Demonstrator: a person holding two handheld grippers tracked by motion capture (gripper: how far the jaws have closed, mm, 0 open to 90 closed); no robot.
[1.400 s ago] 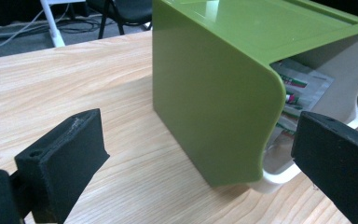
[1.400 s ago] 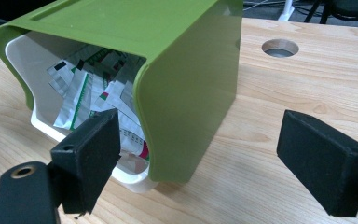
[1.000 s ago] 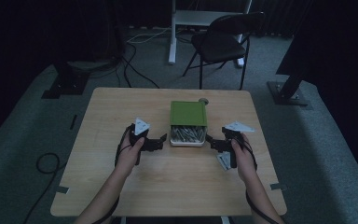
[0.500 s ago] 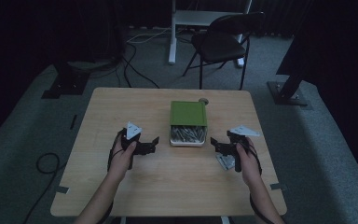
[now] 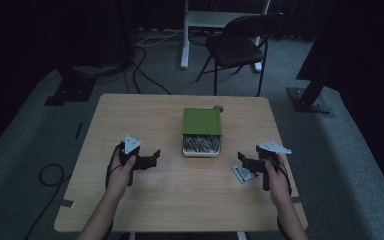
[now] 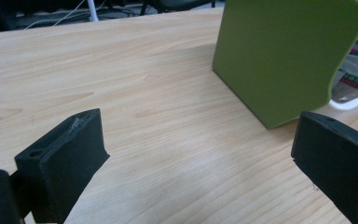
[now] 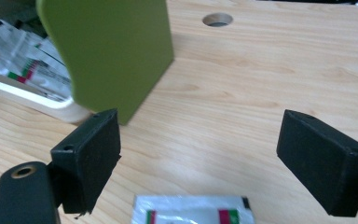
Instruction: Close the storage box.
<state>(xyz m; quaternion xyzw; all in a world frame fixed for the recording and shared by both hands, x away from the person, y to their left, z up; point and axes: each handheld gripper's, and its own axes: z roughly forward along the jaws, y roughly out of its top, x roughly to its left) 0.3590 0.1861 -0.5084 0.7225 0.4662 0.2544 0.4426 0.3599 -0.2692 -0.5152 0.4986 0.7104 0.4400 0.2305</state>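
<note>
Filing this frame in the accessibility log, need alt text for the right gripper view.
The right gripper is open, its two black jaws spread above a light wooden table, with a silver packet lying flat on the table between and just below them. Ahead to the left stands a green box holding more packets; a round hole sits in the tabletop beyond.

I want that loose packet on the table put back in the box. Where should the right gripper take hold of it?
The flat silver foil packet lies on the wooden table just below the open right gripper. Probably come straight down from above and pinch across its short width, jaws straddling both long edges; lying flat, it offers no raised side.
</note>
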